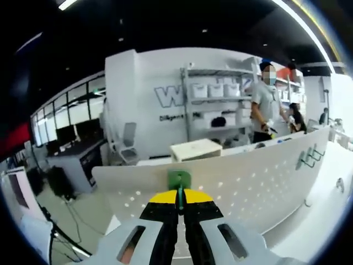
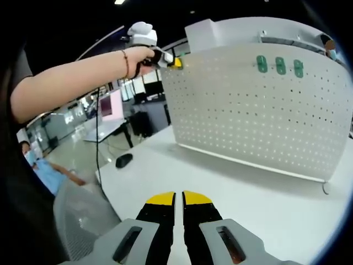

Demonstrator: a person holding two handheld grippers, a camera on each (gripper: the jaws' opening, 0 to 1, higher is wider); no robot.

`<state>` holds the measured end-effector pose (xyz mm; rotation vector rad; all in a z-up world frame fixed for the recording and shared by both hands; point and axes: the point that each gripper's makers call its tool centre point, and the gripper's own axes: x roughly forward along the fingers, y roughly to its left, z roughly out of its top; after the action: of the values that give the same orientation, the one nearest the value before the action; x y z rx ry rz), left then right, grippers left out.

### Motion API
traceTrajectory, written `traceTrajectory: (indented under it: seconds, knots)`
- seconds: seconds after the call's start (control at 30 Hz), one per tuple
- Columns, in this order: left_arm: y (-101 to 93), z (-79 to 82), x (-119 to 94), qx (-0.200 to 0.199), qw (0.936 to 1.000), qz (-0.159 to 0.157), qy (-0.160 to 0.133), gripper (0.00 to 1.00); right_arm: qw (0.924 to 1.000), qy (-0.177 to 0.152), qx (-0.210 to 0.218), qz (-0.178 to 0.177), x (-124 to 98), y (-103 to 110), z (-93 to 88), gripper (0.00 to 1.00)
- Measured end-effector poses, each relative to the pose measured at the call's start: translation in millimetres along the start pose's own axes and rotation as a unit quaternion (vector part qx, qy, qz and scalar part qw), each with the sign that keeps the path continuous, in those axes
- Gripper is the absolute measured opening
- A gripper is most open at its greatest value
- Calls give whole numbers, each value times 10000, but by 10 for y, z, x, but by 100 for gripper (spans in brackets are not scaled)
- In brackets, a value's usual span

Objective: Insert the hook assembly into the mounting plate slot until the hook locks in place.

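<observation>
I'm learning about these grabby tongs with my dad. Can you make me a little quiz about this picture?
1. True or false: the left tongs pinch a green hook at the top edge of the white pegboard.
2. How many green hooks already sit on the pegboard in the right gripper view? A) one B) three C) five
3. Fill in: the right tongs are shut and hold ____.

Key: 1 true; 2 B; 3 nothing.
</observation>
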<state>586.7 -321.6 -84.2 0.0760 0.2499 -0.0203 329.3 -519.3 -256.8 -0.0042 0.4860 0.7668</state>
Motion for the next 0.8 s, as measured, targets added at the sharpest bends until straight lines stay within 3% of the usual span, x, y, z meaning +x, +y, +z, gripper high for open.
traceTrajectory:
  seconds: [0.33, 0.5, 0.6, 0.8]
  knots:
    - [-42, 4, -66, -65, 10000, -22, -71, 2, 10000, 3, 21, -20, -6, -16, -14, 3]
    - [14, 84, -73, -176, 9997, -25, -172, 2, 10000, -4, 37, -27, 0, -18, -11, 3]
    - [-9, -51, -13, -211, 9997, -124, 81, 2, 10000, 4, 28, -3, 14, -6, -21, 3]
    - [19, -177, 37, -225, 9994, -116, 236, 2, 10000, -11, 18, 12, 17, 11, -5, 3]
